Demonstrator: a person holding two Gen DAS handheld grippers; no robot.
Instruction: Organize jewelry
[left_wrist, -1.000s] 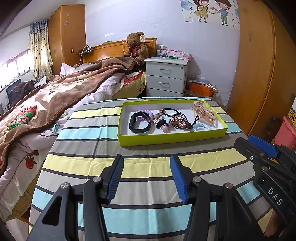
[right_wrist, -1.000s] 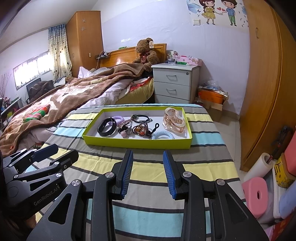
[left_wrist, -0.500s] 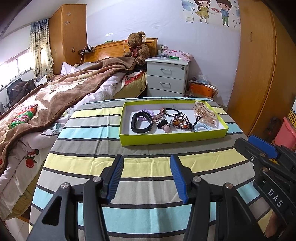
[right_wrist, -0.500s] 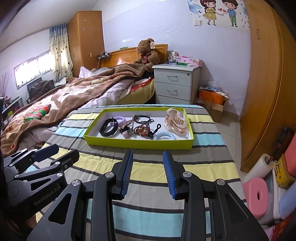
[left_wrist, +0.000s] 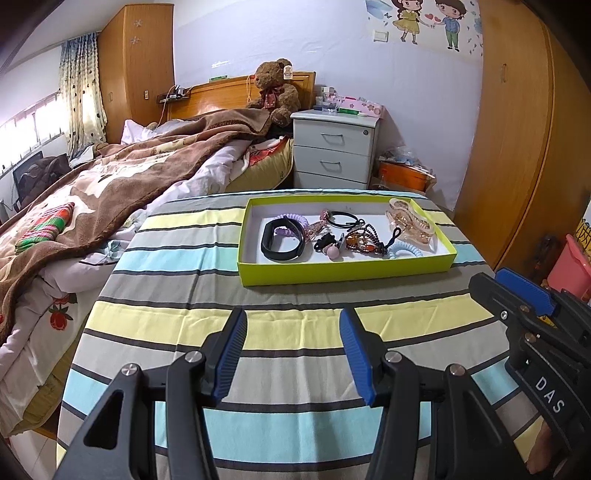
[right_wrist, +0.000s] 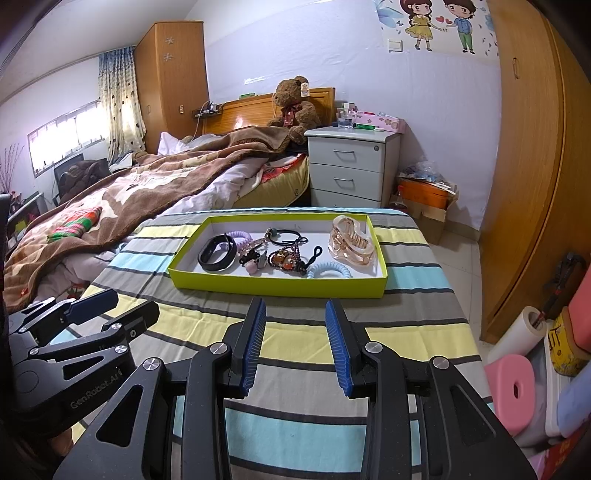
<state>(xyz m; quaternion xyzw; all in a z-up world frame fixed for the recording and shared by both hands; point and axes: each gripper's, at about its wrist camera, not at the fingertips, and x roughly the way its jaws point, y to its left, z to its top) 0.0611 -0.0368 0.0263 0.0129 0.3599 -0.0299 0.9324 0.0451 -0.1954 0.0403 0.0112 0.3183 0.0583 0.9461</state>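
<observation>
My two tongs hover over the striped tabletop (left_wrist: 295, 291), both empty: the left tongs (left_wrist: 291, 350) spread wide, the right tongs (right_wrist: 295, 343) narrower, blue ribbed pads facing bare cloth. Beyond them sits one shallow lime-green cardboard tray (right_wrist: 277, 286) holding the jewelry: one black rubbery band (right_wrist: 217, 253), two coiled ties (one lilac (right_wrist: 242, 236), one pale blue (right_wrist: 328, 269)), one thin black elastic (right_wrist: 288, 236), one beaded amber piece (right_wrist: 284, 257) and one glossy translucent claw clip (right_wrist: 351, 240).
</observation>
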